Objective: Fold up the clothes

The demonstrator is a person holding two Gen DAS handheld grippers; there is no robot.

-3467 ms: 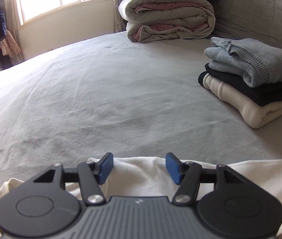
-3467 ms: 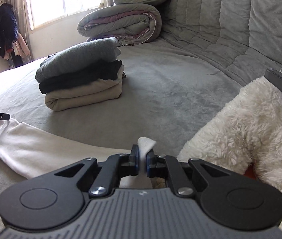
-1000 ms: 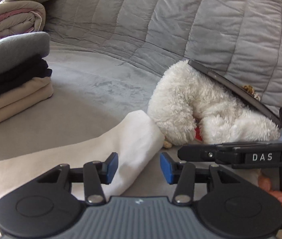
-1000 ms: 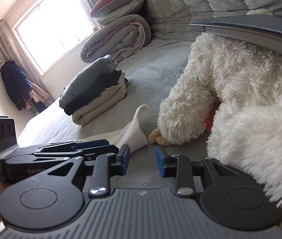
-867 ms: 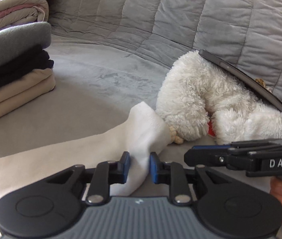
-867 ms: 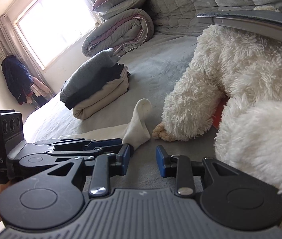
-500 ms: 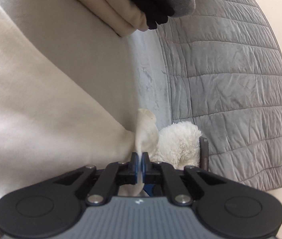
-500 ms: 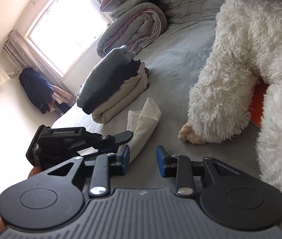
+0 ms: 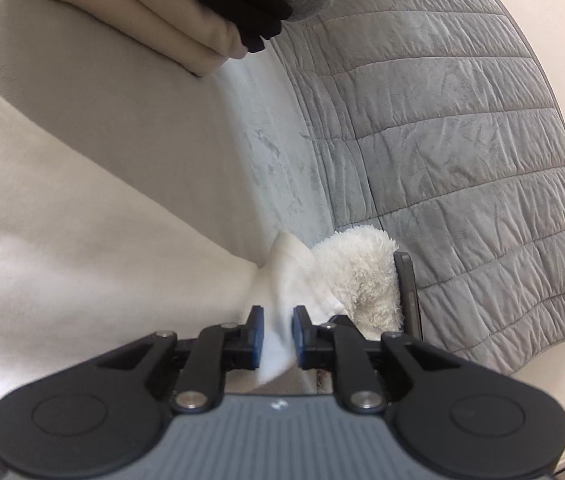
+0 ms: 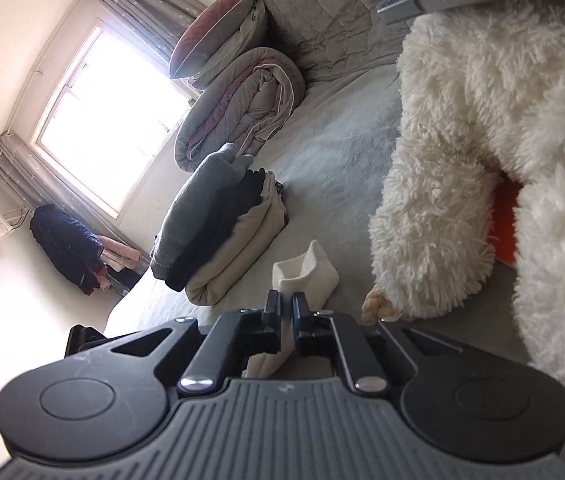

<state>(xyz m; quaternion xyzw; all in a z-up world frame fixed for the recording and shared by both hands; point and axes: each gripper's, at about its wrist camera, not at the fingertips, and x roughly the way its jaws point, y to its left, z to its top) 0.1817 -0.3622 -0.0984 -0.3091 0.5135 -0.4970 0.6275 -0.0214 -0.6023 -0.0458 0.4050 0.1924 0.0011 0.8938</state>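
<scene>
A cream-white garment (image 9: 62,240) lies spread on the grey bed. Its end bunches up between the blue pads of my left gripper (image 9: 275,334), which is shut on it. The same bunched end (image 10: 306,276) shows in the right wrist view, where my right gripper (image 10: 286,314) is shut on its edge. Both views are strongly tilted. A stack of folded clothes, grey on black on beige, sits beyond (image 9: 186,16) (image 10: 218,232).
A large white plush toy (image 10: 482,160) lies close on the right with a dark flat device (image 9: 408,292) on it. The quilted grey headboard (image 9: 442,120) stands behind. A rolled duvet (image 10: 238,108) and pillows lie by the window. Coats (image 10: 66,244) hang at far left.
My right gripper has closed on the garment's end, which it was open beside before. My left gripper keeps its hold, with more cloth between the pads. Both views have rolled further.
</scene>
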